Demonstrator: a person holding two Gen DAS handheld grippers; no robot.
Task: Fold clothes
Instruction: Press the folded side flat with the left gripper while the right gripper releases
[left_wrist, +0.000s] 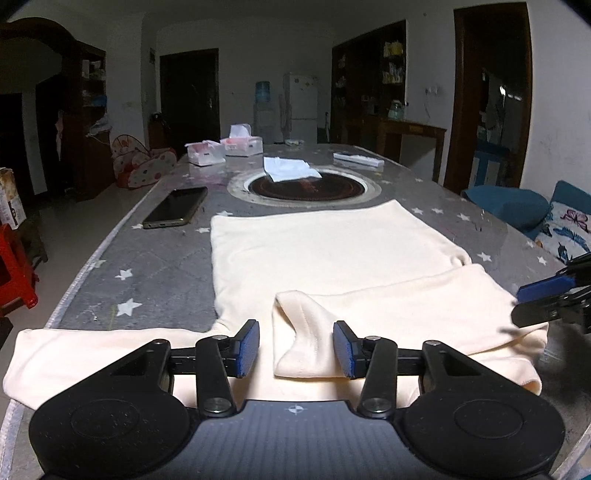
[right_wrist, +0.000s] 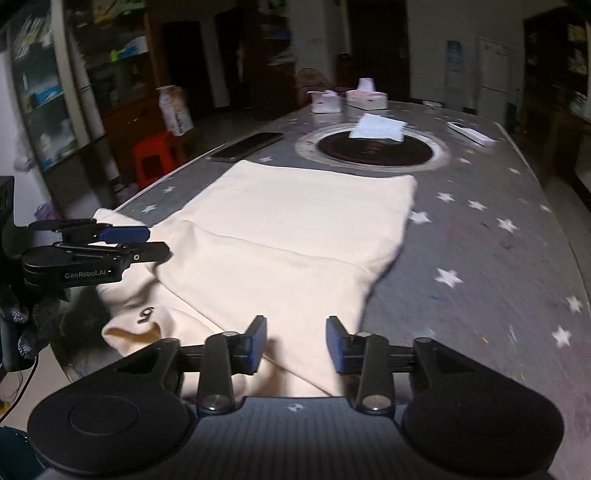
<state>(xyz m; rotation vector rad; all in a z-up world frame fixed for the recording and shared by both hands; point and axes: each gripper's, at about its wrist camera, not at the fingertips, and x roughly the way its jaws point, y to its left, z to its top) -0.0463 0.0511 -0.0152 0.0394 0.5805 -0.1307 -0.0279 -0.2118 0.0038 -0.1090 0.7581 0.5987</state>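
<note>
My left jaws (left_wrist: 296, 349) are spread, straddling the folded-over sleeve cuff (left_wrist: 299, 332) of the cream top (left_wrist: 314, 251); the pads flank it, not pinching. My right jaws (right_wrist: 296, 345) are also spread, hovering over the near edge of the same top (right_wrist: 280, 236), nothing gripped. The top lies flat on the grey star-print bench (left_wrist: 147, 266), body stretched toward the round dark inset (left_wrist: 304, 186), one sleeve folded across the near part, the other trailing off to the left in the left wrist view. A small dark mark (right_wrist: 146, 314) shows on the cloth near the left jaws (right_wrist: 147, 240). A phone (left_wrist: 175, 211) sits beside the top, apart from it. Tissue boxes (left_wrist: 225, 147) stand at the far end.
</note>
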